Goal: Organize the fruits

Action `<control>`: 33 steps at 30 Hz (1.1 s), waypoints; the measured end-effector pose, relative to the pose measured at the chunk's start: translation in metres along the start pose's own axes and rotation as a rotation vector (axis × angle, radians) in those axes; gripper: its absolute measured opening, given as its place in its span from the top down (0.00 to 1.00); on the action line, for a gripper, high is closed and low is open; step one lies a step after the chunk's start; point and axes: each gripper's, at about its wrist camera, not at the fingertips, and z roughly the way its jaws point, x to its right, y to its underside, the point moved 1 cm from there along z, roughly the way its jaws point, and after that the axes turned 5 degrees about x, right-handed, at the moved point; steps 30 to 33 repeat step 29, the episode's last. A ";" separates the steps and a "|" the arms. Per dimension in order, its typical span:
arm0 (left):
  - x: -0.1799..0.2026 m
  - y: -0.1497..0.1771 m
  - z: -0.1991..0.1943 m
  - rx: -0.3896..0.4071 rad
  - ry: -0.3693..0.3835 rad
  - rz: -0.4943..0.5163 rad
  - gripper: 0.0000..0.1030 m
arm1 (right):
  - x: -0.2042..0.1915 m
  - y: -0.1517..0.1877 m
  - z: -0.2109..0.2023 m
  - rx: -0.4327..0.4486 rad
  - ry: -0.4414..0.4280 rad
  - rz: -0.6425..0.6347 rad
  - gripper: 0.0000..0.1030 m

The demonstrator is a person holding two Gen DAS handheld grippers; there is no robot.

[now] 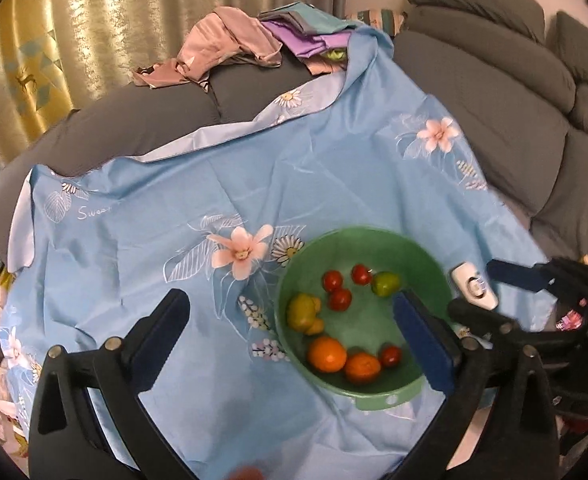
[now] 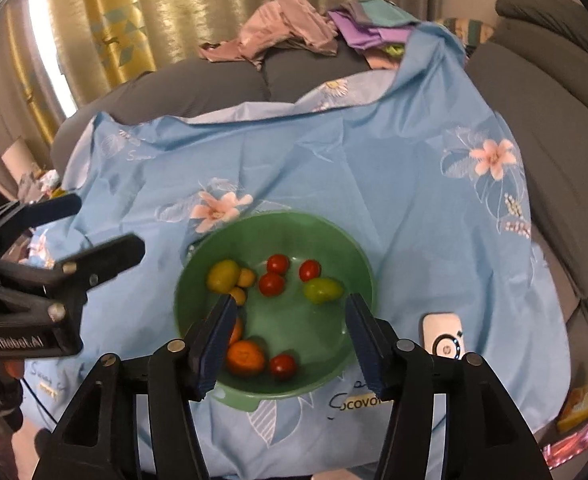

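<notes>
A: Where is the fruit sitting?

B: All of it is lying in the green bowl, which is resting on the blue flowered cloth spread over a grey sofa. Four tomatoes, two oranges and a green fruit are showing; a yellow-green one is touching some small orange pieces, which are too blurred to name.

A: What are the fingers doing?

B: The left gripper is hanging over the cloth and the bowl's near side with its fingers spread wide, nothing between them. The right gripper is hovering above the bowl's near rim, fingers parted and gripping nothing, though one orange is partly hiding behind its left finger.

A: Anything else nearby?

B: A white device is lying on the cloth just right of the bowl, and crumpled clothes are piling up on the sofa's far side, before the curtains.
</notes>
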 end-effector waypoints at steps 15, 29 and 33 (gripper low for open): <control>0.006 -0.038 -0.021 0.024 -0.043 0.034 0.01 | -0.006 -0.021 -0.016 0.028 -0.007 -0.030 0.45; 0.011 -0.037 -0.018 0.015 -0.059 0.061 0.01 | 0.000 -0.022 -0.019 0.035 0.005 -0.022 0.45; 0.011 -0.037 -0.018 0.015 -0.059 0.061 0.01 | 0.000 -0.022 -0.019 0.035 0.005 -0.022 0.45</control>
